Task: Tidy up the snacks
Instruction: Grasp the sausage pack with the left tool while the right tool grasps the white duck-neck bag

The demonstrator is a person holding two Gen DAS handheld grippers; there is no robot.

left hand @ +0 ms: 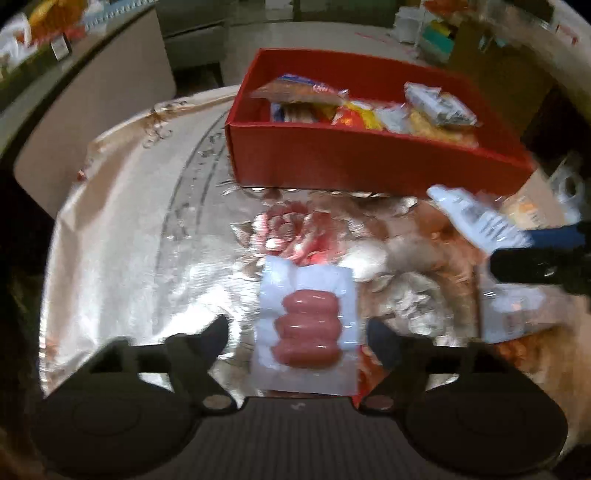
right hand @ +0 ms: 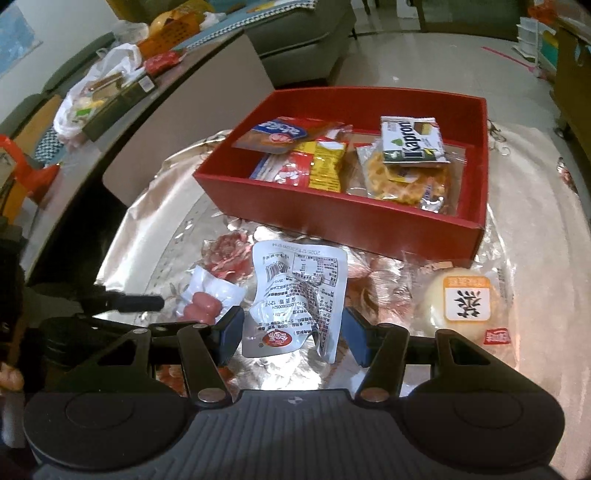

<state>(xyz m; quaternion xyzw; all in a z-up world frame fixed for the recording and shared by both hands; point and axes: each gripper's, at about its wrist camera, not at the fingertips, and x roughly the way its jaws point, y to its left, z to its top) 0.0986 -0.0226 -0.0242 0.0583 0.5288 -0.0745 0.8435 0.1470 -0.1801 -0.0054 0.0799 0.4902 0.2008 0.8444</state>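
A red box (right hand: pixel 369 221) holding several snack packets stands on the silver floral tablecloth; it also shows in the left wrist view (left hand: pixel 362 162). My left gripper (left hand: pixel 299 336) is open, its fingers either side of a clear vacuum pack of pink sausages (left hand: pixel 306 332) lying on the cloth. My right gripper (right hand: pixel 291 332) is open around a white printed snack pouch (right hand: pixel 299 295) lying flat. The sausage pack (right hand: pixel 207 301) lies left of the pouch, with the left gripper's fingertip (right hand: pixel 147 302) beside it. A wrapped round bun (right hand: pixel 465 306) lies to the right.
The tablecloth (right hand: pixel 155 229) covers a round table. A dark side table (right hand: pixel 110 96) with bags and boxes stands to the left, a grey sofa (right hand: pixel 295 33) behind. In the left wrist view the right gripper's finger (left hand: pixel 539 258) and the white pouch (left hand: pixel 476 218) show at right, blurred.
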